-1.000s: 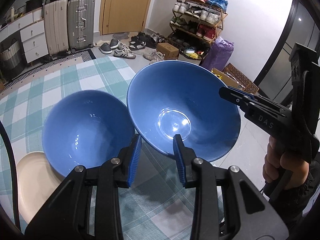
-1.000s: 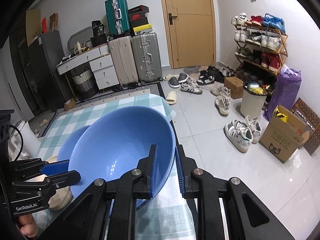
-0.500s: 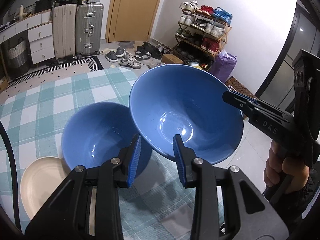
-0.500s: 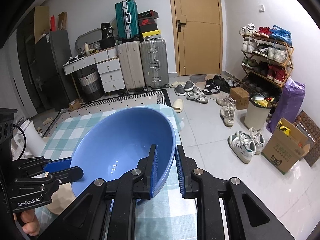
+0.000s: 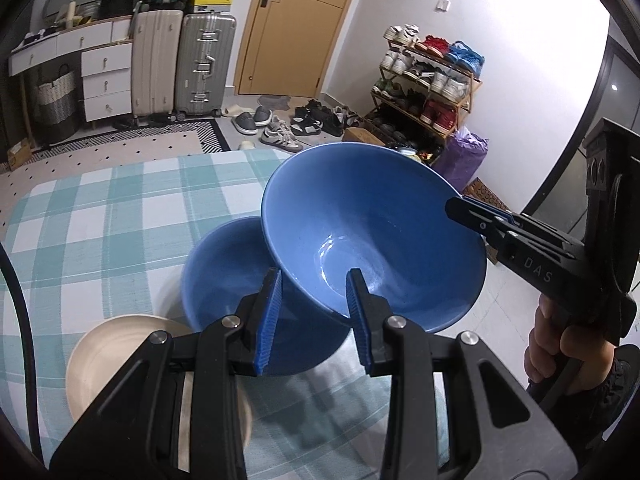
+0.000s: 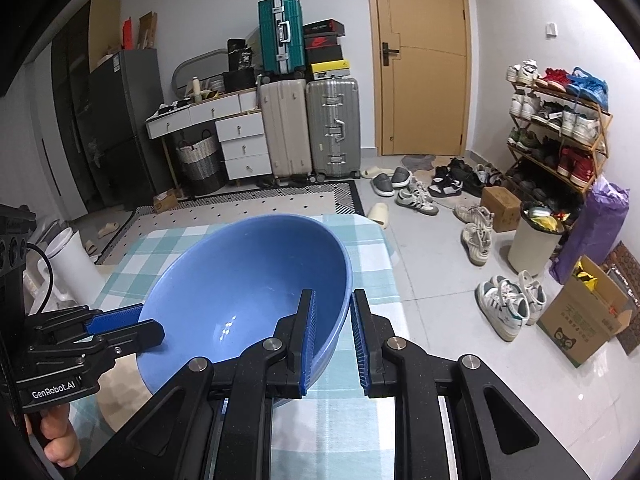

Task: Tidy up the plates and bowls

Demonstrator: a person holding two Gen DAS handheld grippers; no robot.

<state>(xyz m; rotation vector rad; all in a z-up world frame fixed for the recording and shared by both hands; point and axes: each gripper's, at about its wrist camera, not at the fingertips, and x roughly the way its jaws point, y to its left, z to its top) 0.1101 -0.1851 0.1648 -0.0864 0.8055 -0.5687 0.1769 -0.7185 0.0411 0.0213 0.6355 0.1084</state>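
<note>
Bowls are what I am handling, and the largest thing under them is the surface (image 5: 100, 216), covered with a teal and white checked cloth, its far edge ending at a patterned rug and grey floor tiles.

Next in size is the large glossy blue bowl (image 5: 372, 224), which I carry tilted in the air between both tools, its open side facing me. It hangs over the right part of the surface, above and overlapping the right rim of the smaller blue bowl (image 5: 224, 276) that sits on the cloth below. From the right wrist the large bowl hides almost all of the smaller one.

My left jaws (image 5: 314, 318) are set narrow on the large bowl's near rim: the right pad presses the inner wall, while the left pad is outside the wall, and I cannot tell whether it touches. My right jaws (image 6: 332, 338) are nearly together, pinching the bowl's right rim, with the left pad inside the wall and the right pad outside. In the left wrist view those same right jaws reach in from the right and bite the rim at its right edge.

Smallest is the round cream plate (image 5: 116, 352), lying flat on the cloth at the near left, just beside the smaller bowl and partly hidden behind my left tool.
</note>
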